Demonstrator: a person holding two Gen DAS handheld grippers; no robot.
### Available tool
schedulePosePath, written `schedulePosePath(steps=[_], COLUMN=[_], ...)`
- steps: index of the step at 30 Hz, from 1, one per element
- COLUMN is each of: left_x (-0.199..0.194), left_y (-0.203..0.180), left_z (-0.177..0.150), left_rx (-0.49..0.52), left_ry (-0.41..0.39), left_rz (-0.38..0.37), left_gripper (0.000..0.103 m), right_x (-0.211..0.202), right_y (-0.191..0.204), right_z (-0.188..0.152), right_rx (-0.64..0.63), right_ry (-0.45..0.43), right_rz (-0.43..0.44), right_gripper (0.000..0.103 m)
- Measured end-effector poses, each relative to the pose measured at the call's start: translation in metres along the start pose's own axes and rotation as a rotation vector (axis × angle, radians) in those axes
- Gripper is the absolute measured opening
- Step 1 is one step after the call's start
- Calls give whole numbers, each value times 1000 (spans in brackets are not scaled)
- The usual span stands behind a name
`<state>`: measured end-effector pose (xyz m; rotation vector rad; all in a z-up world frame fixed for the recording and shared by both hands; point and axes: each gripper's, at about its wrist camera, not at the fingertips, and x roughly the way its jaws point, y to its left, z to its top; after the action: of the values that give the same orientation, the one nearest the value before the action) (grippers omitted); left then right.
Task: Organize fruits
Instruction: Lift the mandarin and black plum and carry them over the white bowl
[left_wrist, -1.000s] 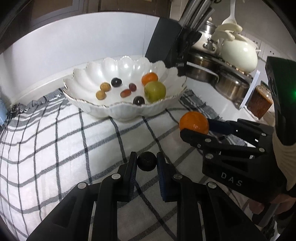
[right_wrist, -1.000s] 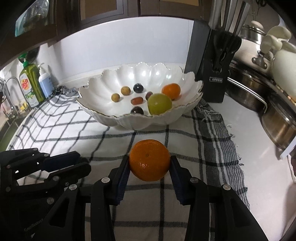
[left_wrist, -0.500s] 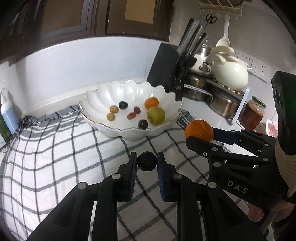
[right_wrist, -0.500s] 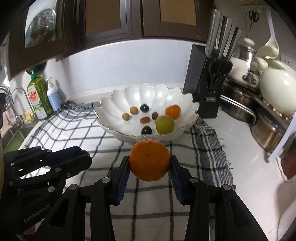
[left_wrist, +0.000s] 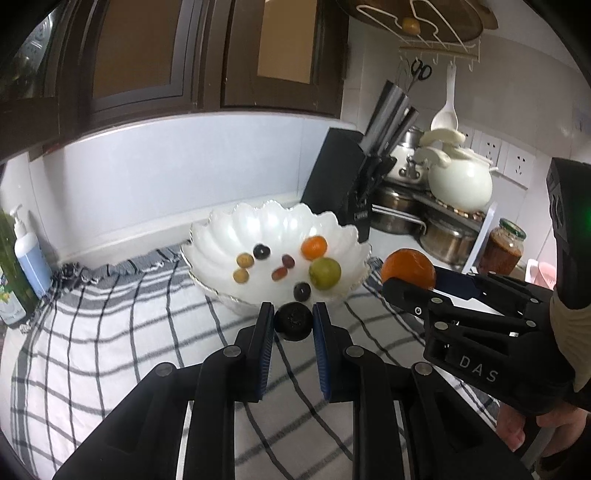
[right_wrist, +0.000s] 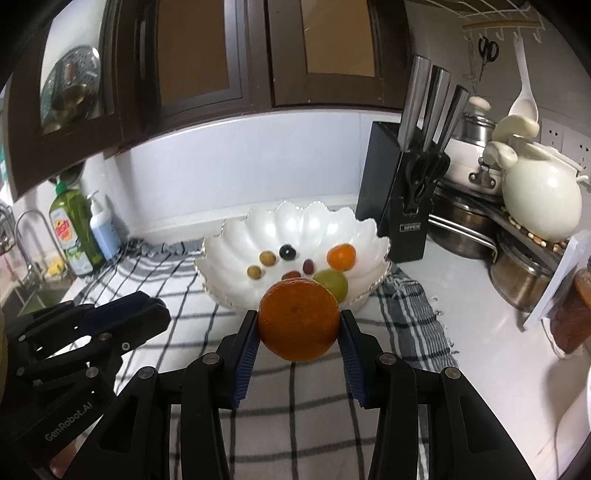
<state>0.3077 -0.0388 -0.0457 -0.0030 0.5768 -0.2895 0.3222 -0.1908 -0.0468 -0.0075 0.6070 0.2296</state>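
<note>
- Now both grippers have lifted off the checked cloth.
- Left gripper clamped on small dark round fruit, frame centre.
- Right gripper clamped on round orange.
- White scalloped bowl just behind; drop-off likely next.

A glossy white scalloped bowl, ceramic by its look, catches bright highlights; it sits on a soft woven checked cloth with frayed fringes. At three o'clock of the cloth the bench is smooth, pale and faintly shiny. The left gripper and right gripper are matt black plastic with ribbed blue pads and small metal pins. The orange has dimpled, dully shining peel; the dark round fruit looks rough and matt. At two o'clock, polished steel pots and a glossy cream kettle; overhead, dark satin wood cabinets.
</note>
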Motion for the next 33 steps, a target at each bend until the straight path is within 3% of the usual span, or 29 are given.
schedulePosePath(steps=[19,33], left_x=[37,95], left_y=[37,60], left_z=[56,90], left_rx=[20,34], left_ry=[13,61], left_rz=[-1,19], left_gripper=[22,22], right_x=[41,88], right_y=[15,21], right_z=[46,83], right_rx=[-6,-74], right_ry=[-9,11], right_rz=[-71,-121], right_gripper=[44,44])
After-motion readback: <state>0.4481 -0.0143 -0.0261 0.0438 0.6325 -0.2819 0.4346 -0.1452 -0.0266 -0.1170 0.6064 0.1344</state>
